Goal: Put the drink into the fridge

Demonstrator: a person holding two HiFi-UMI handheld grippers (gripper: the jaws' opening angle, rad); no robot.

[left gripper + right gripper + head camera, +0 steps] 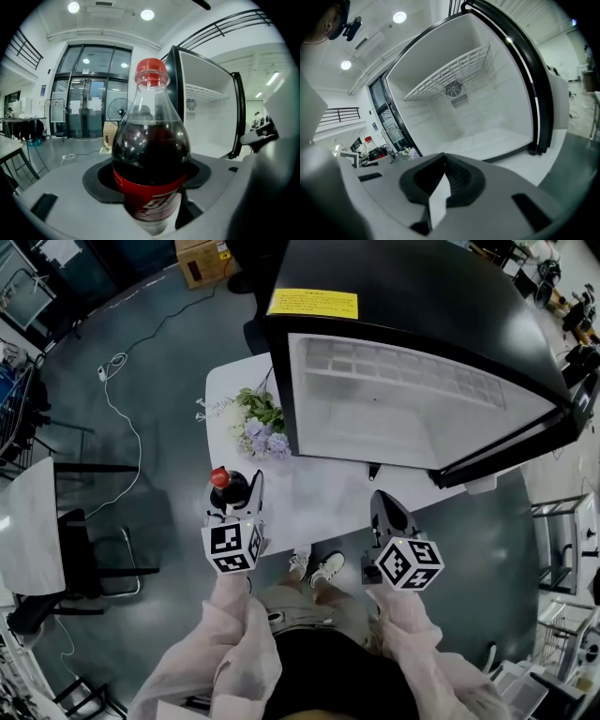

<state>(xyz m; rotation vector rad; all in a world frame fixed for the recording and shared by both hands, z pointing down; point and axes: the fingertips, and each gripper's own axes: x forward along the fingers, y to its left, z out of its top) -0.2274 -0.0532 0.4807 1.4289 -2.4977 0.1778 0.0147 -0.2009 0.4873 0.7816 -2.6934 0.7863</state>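
You're in a big lab-type hall: grey floor (pixel 173 352) with a loose cable (pixel 139 460), glass entrance doors (pixel 89 108), floor fan (pixel 118 111), cardboard box (pixel 202 259), metal-frame chairs (pixel 94 559), balcony railing (pixel 26 47).

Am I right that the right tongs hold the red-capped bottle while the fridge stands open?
Not quite: the left tongs hold the bottle, as the left gripper view shows; the right tongs are shut and empty. The fridge does stand open.
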